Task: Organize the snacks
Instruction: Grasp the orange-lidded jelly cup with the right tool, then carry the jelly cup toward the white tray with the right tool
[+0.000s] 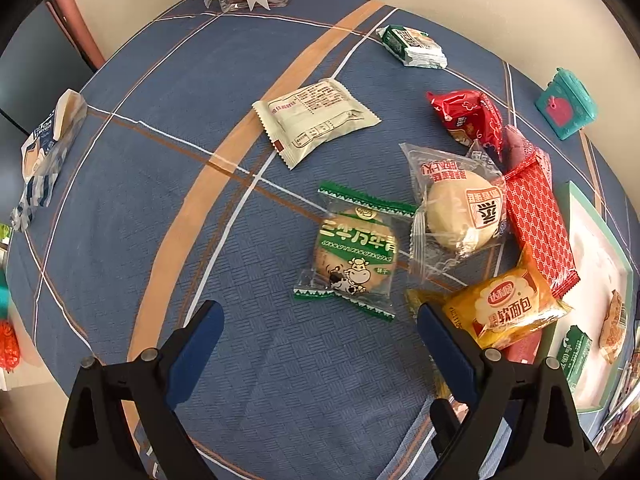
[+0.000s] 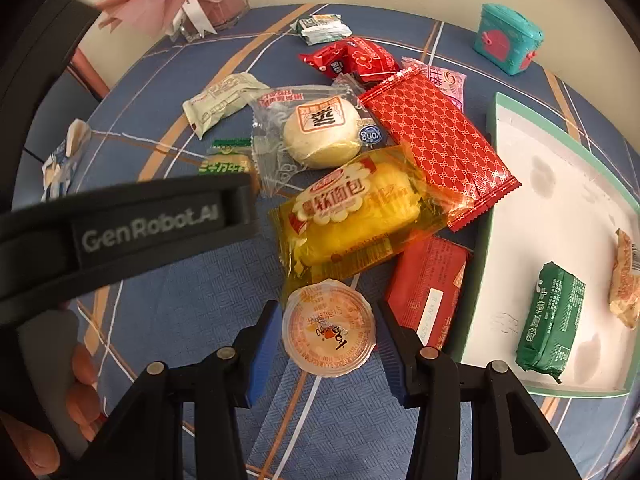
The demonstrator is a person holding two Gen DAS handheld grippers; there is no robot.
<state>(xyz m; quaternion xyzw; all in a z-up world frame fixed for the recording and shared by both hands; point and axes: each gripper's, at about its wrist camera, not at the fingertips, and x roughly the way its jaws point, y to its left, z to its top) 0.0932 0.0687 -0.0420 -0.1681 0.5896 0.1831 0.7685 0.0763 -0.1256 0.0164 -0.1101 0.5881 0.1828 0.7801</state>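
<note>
Step in hand, by judgement: pickup of the jelly cup [image 2: 329, 328] with the right gripper [image 2: 326, 306], for transfer to the white tray [image 2: 560, 200] with the green rim at the right. Location of the cup: near, on the blue plaid tablecloth [image 2: 192, 312], between the two blue pads, against the near edge of the yellow bread pack [image 2: 352, 216] and just left of the flat red pack [image 2: 428, 284]. Pads just beside the cup's rim on either side; pressing or clear, cannot tell. Left gripper [image 1: 318, 306] released, jaws wide, nothing between them, poised above the cloth by the green cow-print biscuit pack [image 1: 354, 248]. Next, likely: confirm a firm clamp, lift straight up clear of the bread pack's wrapper, carry right over the tray rim, set down on bare tray floor apart from the green pack [image 2: 552, 320] and the tan pack [image 2: 626, 276] lying there. Appearance of the cup: small, round, translucent, scalloped rim, sealed film lid with orange print, upright. Probably slick-walled; avoid excess squeeze.
</note>
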